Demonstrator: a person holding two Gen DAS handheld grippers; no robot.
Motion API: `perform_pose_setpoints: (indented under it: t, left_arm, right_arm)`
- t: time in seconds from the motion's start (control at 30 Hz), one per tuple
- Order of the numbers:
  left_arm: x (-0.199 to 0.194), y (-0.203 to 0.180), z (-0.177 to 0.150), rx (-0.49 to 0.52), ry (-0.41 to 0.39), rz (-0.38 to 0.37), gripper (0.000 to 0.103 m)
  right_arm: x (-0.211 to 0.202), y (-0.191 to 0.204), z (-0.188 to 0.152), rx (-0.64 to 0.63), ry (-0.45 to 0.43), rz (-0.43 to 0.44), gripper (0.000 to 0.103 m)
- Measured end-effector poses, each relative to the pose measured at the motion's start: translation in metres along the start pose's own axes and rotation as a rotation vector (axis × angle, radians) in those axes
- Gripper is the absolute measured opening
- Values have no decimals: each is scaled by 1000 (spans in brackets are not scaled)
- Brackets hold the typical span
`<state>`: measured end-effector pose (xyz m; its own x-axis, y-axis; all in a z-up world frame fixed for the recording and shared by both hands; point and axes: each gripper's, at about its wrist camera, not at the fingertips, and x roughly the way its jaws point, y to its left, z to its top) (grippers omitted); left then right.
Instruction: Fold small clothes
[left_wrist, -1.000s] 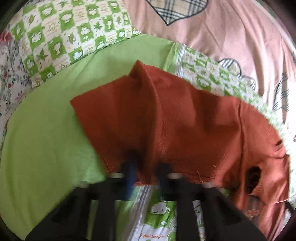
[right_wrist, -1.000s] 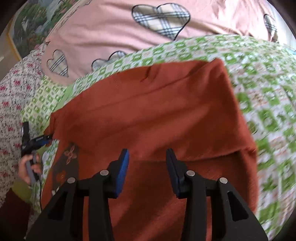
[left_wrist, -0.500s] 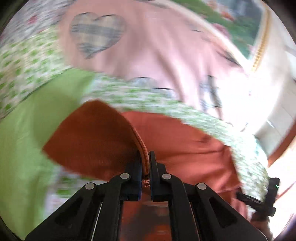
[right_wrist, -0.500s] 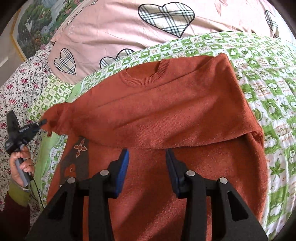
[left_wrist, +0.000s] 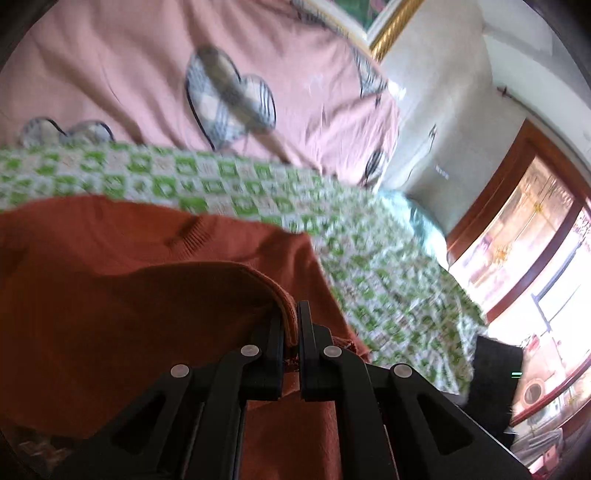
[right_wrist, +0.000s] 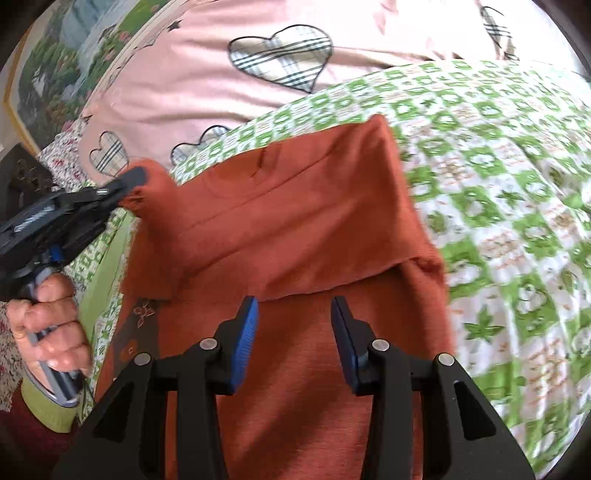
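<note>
- My left gripper (left_wrist: 290, 325) is clenched on an edge of the rust-red sweater (right_wrist: 295, 229); in its own view the knit edge sits pinched between the two black fingers, arching away toward 10 o'clock.
- A second ago that same edge lay low near the green sheet; now I have carried it up and across the garment, and the view has swung round to the pink heart-print duvet (left_wrist: 147, 74) at 12 o'clock and a bright window at 3 o'clock.
- From the right wrist view, the left gripper (right_wrist: 129, 184) shows at 9 o'clock holding a bunched corner of cloth, with the hand (right_wrist: 48, 317) on its handle below it.
- The sweater lies on the green checked bedspread (right_wrist: 517, 221), its upper part already doubled over the lower; the folded edge runs just ahead of my right fingertips.
- My right gripper (right_wrist: 294, 332) hovers over the lower half, jaws apart and grasping nothing.
- My reading: the sleeve side is mid-fold inward; next I must lay it flat and release.
</note>
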<state>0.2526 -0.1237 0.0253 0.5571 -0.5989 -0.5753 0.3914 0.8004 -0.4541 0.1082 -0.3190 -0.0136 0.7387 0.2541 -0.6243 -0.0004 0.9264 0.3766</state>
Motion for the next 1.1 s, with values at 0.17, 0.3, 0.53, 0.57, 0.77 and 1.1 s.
perform_pose_setpoints:
  t: [0.17,0.3,0.53,0.57,0.77,1.1]
  left_arm:
    - [49,12,-19,-26,95,3,5]
    - [42,26,-31,-47,120,7,22]
    - [-44,65,-60,-56,47,131,51]
    - [-60,74,-66,-52,30,180,52]
    - [-136,156,-96,-173,-31,493,53]
    - [-125,228,-89,-263,23,621,52]
  right_arm:
    - [-1,-10,1,22,0,0,43]
    - [4,-6,5,22,1,13,43]
    - [24,13,22,-3,1,42,43]
    - [28,15,26,-13,-1,28,43]
    - [53,7,52,-9,6,-63,54]
    - [97,23,65,-40,89,10,6]
